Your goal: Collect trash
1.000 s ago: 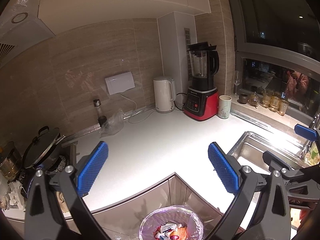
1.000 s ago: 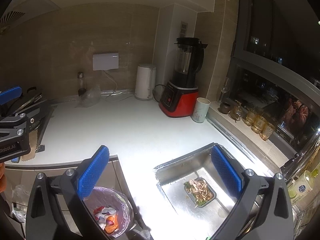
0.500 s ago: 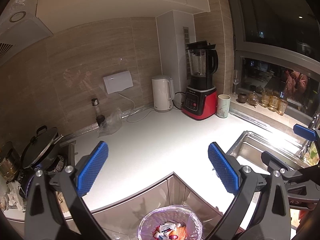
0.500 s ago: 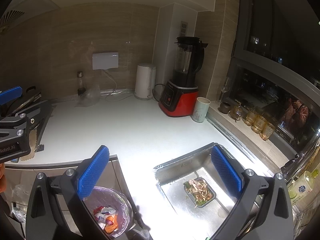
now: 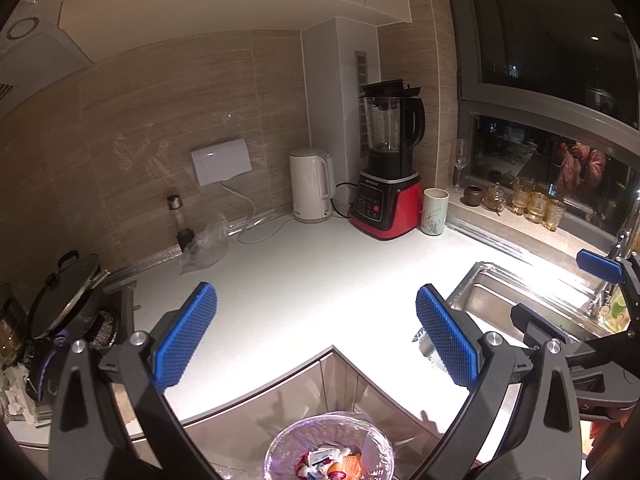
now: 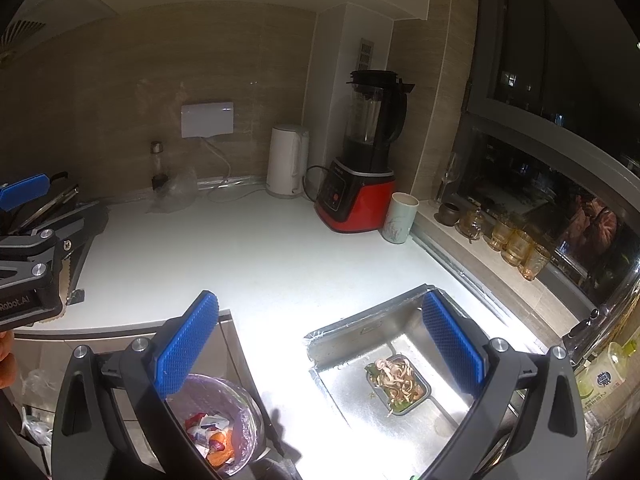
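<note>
A lined trash bin (image 5: 328, 454) with several colourful wrappers in it stands on the floor below the counter corner; it also shows in the right wrist view (image 6: 216, 426). My left gripper (image 5: 316, 340) is open and empty, held above the bin and the counter edge. My right gripper (image 6: 320, 352) is open and empty, between the bin and the sink (image 6: 360, 328). A crumpled clear plastic bag (image 5: 206, 242) lies at the back of the white counter (image 5: 304, 280), also in the right wrist view (image 6: 174, 196).
A white kettle (image 5: 310, 186), a red blender (image 5: 386, 184) and a cup (image 5: 434, 212) stand at the back. A food container (image 6: 398, 384) lies in the sink. Glasses (image 5: 532, 204) line the window ledge. A pot (image 5: 66, 292) sits at the left.
Both grippers have stayed open and nearly still; the left view has drifted slightly.
</note>
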